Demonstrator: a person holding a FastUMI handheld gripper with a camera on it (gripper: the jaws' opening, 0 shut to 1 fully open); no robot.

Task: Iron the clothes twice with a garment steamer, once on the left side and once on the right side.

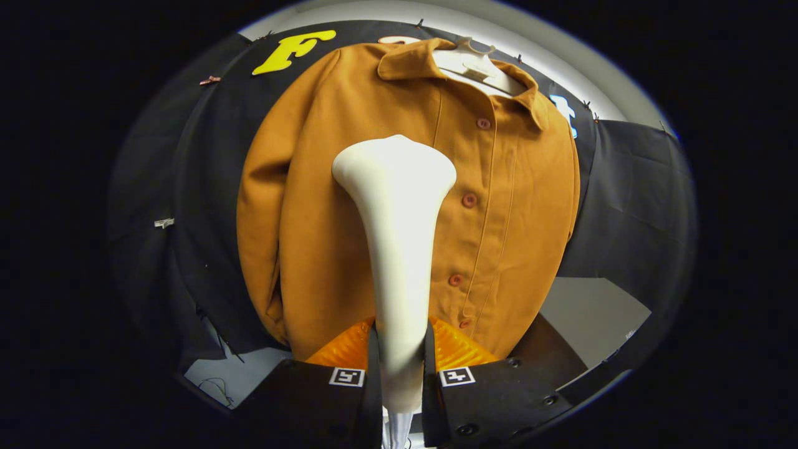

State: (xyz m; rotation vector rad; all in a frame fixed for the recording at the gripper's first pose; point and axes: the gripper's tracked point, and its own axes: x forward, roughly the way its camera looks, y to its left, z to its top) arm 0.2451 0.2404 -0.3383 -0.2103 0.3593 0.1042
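The tongs (399, 368) are clamped on the garment steamer (399, 249), both fingers pressing its slim handle. Its wide head rises ahead, over the left chest of the brown shirt (511, 206) on its hanger (477, 65). Best practice here: head flat, one slow, even stroke down that panel, clear of the button placket (469, 200).

At the lower middle of the frame, my gripper (399, 368) has two blocky fingers (312, 402), each bearing a square coded marker (346, 376), with round screw heads (513, 362) at lower right.

steamer (399, 249) between fingers (373, 374), before hanging jacket (517, 206).
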